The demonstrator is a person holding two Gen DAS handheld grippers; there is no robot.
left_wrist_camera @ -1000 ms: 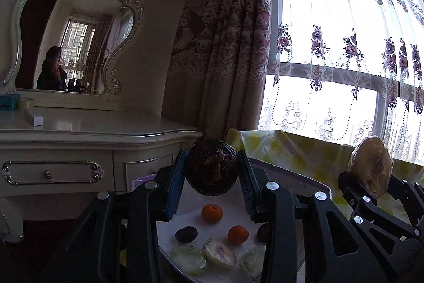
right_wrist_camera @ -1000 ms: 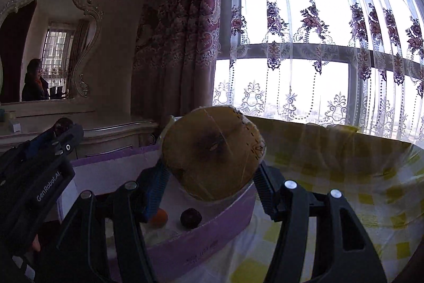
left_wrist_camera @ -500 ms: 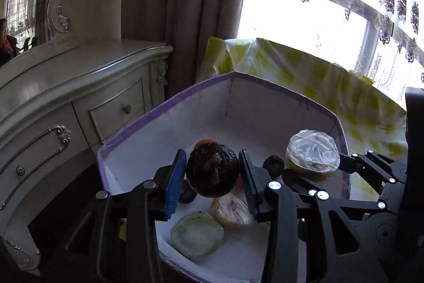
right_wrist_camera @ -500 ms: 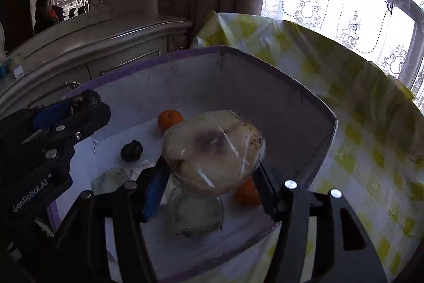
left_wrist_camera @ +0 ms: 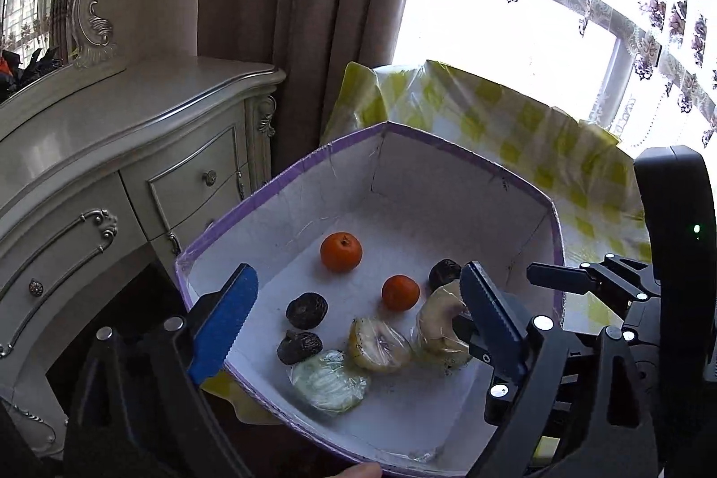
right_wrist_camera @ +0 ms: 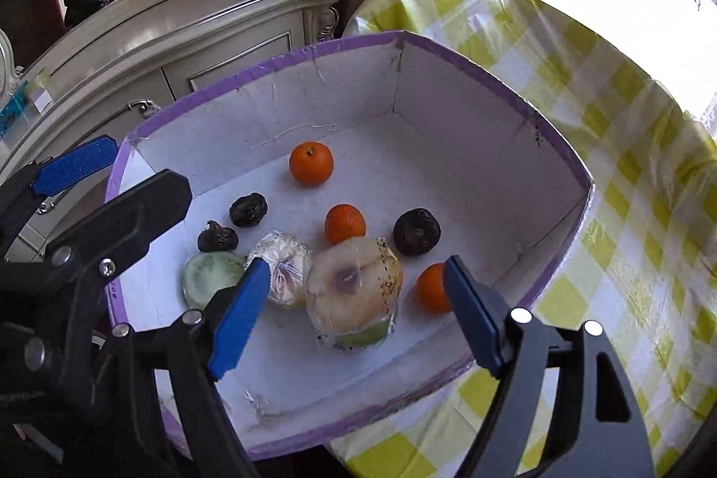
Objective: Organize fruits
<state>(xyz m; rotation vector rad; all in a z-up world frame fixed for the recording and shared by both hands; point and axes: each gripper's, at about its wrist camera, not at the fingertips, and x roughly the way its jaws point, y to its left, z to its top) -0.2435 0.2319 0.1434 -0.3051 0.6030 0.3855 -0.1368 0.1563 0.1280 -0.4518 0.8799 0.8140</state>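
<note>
A purple-rimmed white box (left_wrist_camera: 287,182) (right_wrist_camera: 493,75) holds the fruit: oranges (left_wrist_camera: 341,251) (right_wrist_camera: 311,163), dark wrinkled fruits (left_wrist_camera: 306,310) (right_wrist_camera: 416,232) and plastic-wrapped fruit halves (left_wrist_camera: 329,386) (right_wrist_camera: 354,290). My left gripper (left_wrist_camera: 354,325) is open and empty above the box's near left part. My right gripper (right_wrist_camera: 354,307) is open and empty, its jaws wide on either side of the large wrapped half, above it. The right gripper also shows at the right edge of the left wrist view (left_wrist_camera: 582,281).
The box stands on a table with a yellow checked cloth (right_wrist_camera: 627,146). A cream dresser (left_wrist_camera: 112,146) with a mirror stands to the left. A brown curtain (left_wrist_camera: 313,7) and a lace-curtained window (left_wrist_camera: 560,7) are behind.
Both grippers opened. The left let go of the dark round fruit, the right let go of the wrapped half; both now lie in the box. Views tilted down toward the box.
</note>
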